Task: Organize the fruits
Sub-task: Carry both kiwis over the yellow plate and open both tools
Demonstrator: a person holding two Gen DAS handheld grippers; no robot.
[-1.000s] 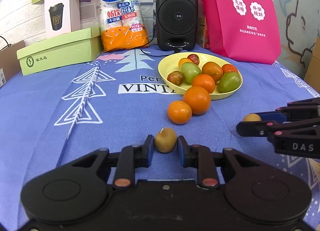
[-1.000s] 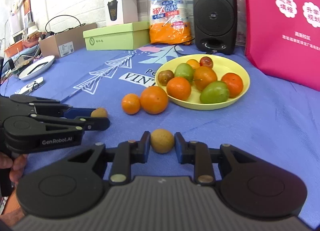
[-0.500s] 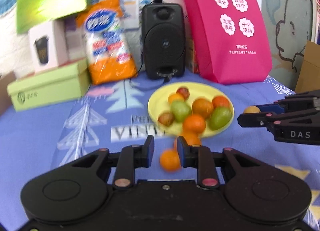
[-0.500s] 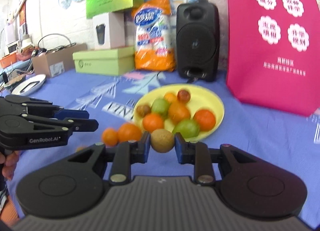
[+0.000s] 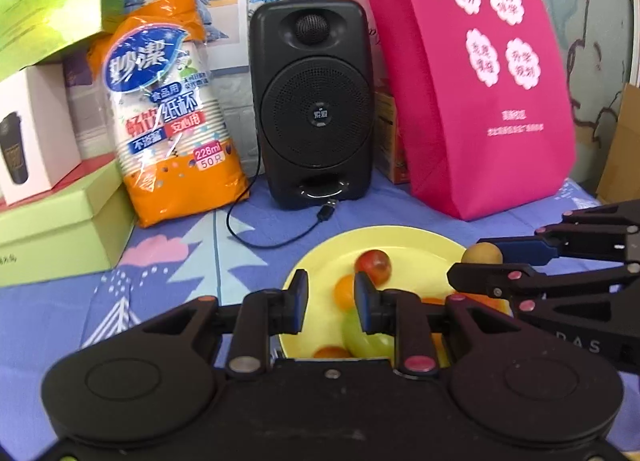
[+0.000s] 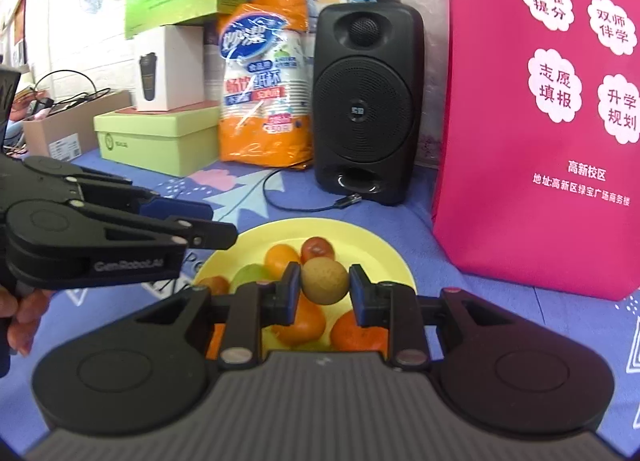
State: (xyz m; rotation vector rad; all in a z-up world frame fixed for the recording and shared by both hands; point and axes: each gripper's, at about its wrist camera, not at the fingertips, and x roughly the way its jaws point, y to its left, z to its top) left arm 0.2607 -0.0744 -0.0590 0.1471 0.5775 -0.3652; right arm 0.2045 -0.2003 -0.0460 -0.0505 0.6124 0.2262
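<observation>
Hanging just above the near half of the yellow plate [image 6: 384, 257], the right gripper [image 6: 325, 290] is clamped on a small round brown fruit [image 6: 324, 281], so the drop lies straight below and slightly ahead, onto the piled oranges. The left gripper [image 5: 331, 303], level with it on its left, is closed and empty. Ahead on the blue-clothed counter [image 6: 496, 301] stand a speaker [image 6: 366, 109] and a pink bag [image 6: 548, 121].
</observation>
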